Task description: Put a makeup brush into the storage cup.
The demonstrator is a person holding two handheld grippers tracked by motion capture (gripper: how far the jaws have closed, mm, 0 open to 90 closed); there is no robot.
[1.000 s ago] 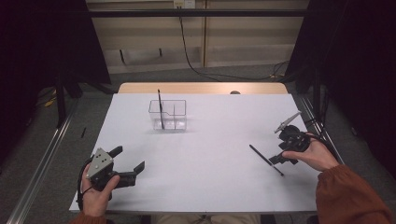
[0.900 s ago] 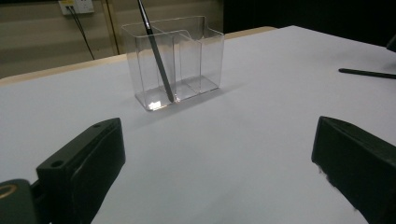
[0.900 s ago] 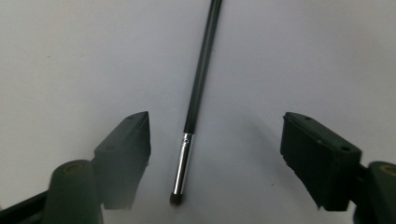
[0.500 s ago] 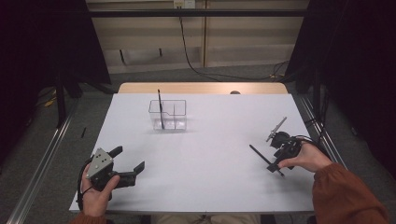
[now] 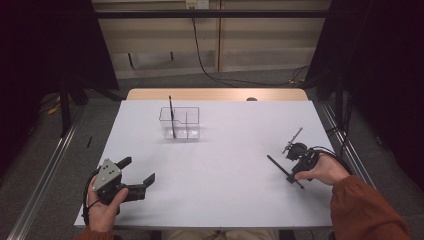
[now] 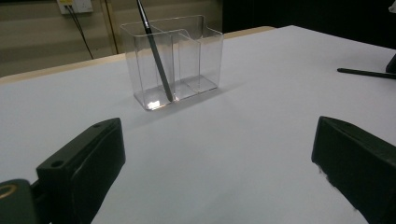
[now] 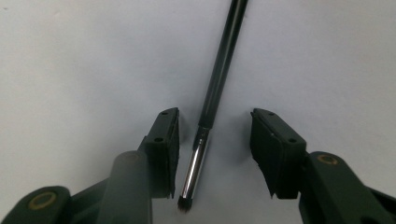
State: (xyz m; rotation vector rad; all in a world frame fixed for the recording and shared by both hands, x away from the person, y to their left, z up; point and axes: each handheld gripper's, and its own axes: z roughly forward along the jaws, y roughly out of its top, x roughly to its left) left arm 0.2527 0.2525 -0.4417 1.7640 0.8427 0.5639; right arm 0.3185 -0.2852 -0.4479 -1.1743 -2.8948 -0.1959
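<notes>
Right gripper view shows my right gripper (image 7: 215,154) closing, fingers (image 7: 164,144) apart astride the makeup brush (image 7: 212,107) on the bench (image 7: 70,70); next I clamp and lift.

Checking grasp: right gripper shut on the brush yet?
No, open. Brush lies flat between the right gripper jaws, which have just been closing; gaps both sides.

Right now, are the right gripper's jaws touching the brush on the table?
Apart. The right gripper view shows the right gripper with its jaws, which have just been closing, on either side of the brush, white table visible on both sides of the ferrule.
</notes>
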